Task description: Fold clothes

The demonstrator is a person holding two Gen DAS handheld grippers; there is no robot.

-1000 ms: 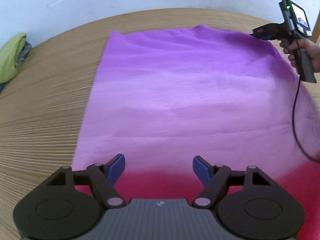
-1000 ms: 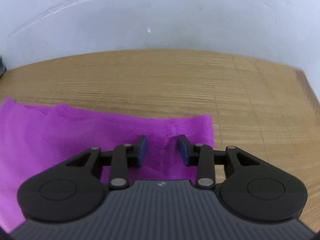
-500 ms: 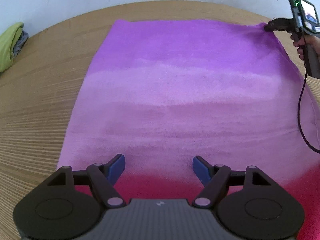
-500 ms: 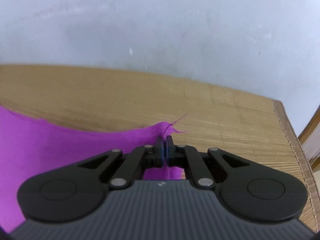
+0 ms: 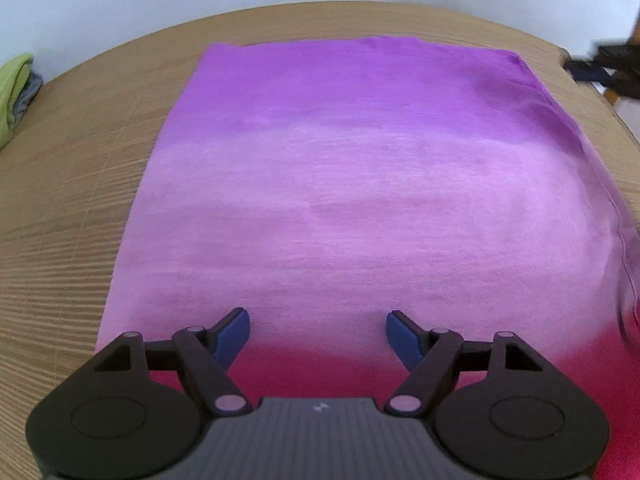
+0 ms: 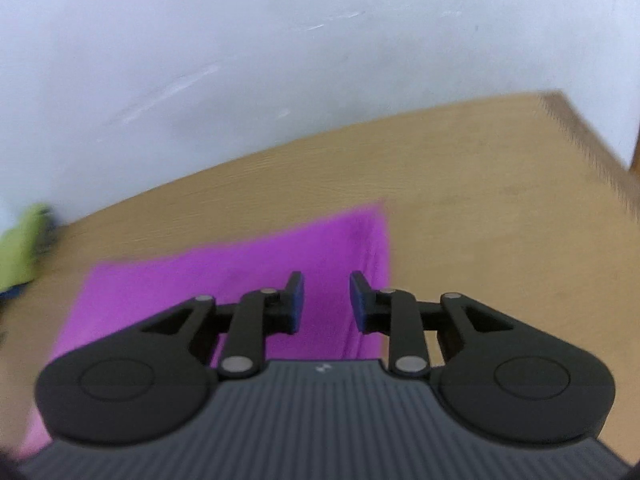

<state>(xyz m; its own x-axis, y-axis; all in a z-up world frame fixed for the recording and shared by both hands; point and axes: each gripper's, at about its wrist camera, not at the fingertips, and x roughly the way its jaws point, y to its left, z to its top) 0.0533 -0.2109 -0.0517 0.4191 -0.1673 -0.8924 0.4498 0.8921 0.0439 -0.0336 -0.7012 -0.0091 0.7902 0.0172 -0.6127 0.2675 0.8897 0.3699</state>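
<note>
Jaws on the left gripper [image 5: 318,330] stand wide apart with nothing between them, hovering over the near part of the purple cloth [image 5: 360,200]. Jaws on the right gripper [image 6: 326,300] are partly apart and opening; no fabric lies between the pads, which hang above the cloth's far right corner.

The cloth lies spread flat on the wooden table [image 5: 72,200], roughly rectangular, its far edge straight and parallel to the table's back edge. Its near part shades to red under the left gripper. The right-hand edge shows a seam or hem and looks slightly raised or rippled; blur prevents a firmer reading.

Handling, as a judgement: the fabric appears thin, light and limp. It will drape and sag from any single hold and will not keep a shape by itself. Take hold at the corners or along a hem, pinching a small amount of material between the pads. Two holds on the same edge should keep that edge straight while it is carried over. A shallow pinch may slip.

The table surface is light wood with a fine ribbed grain, probably offering moderate friction. A plain pale wall [image 6: 280,60] stands behind it. A folded green garment [image 5: 12,96] sits at the far left, well apart from the cloth.
</note>
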